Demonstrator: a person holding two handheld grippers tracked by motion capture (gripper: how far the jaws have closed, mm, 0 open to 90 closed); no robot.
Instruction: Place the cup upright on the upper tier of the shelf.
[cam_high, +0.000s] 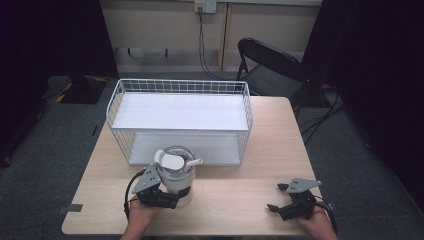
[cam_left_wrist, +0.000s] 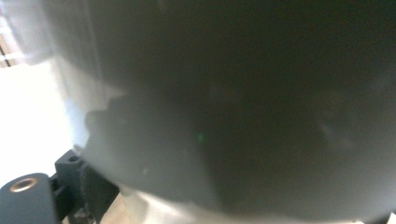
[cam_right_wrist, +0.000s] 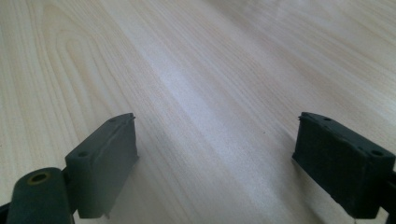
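A white cup (cam_high: 181, 183) with a clear lid and a white flip spout stands on the wooden table (cam_high: 235, 187), just in front of the wire rack. My left gripper (cam_high: 176, 195) is shut on the cup's lower body, with a black jaw across its front. In the left gripper view the cup (cam_left_wrist: 233, 93) is a dark blur pressed close, and one finger (cam_left_wrist: 88, 186) shows at the lower left. My right gripper (cam_high: 277, 197) rests near the table's front right, open. Its fingers (cam_right_wrist: 105, 163) stand wide apart over bare wood, the gripper (cam_right_wrist: 224, 158) holding nothing.
A white two-tier wire rack (cam_high: 182, 86) stands across the back middle of the table, both shelves bare. A black folding chair (cam_high: 270, 65) sits behind the table's far right corner. Bare wood lies between the two grippers.
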